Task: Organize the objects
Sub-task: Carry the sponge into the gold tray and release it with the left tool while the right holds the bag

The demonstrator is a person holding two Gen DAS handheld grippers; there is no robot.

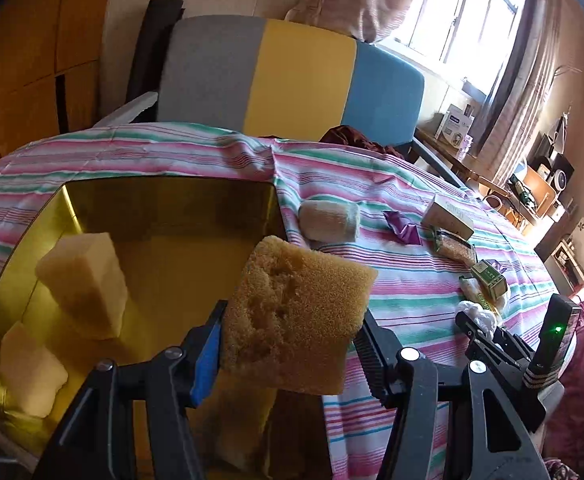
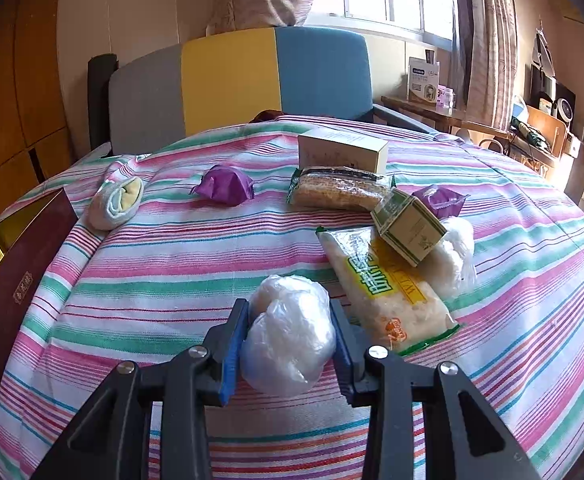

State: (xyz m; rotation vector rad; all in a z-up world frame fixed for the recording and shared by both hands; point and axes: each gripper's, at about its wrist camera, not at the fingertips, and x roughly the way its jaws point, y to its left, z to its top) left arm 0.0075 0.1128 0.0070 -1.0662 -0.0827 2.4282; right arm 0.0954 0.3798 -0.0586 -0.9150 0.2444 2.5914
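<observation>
The left claw (image 1: 292, 344) is pinching a brown sponge (image 1: 298, 320) over the gold box (image 1: 44, 220); the right claw (image 2: 288, 344) is squeezing a plastic bag (image 2: 288, 336) above the counter (image 2: 172, 264); either soft thing is risking slipping out

I see a striped cloth (image 2: 172, 264) over the table. On it lie a rolled sock (image 2: 116, 200), 2 purple wrappers (image 2: 224, 186), a tan box (image 2: 342, 150), a noodle pack (image 2: 340, 192), a yellow bag (image 2: 388, 288) and a gold-lined box (image 1: 164, 216).
</observation>
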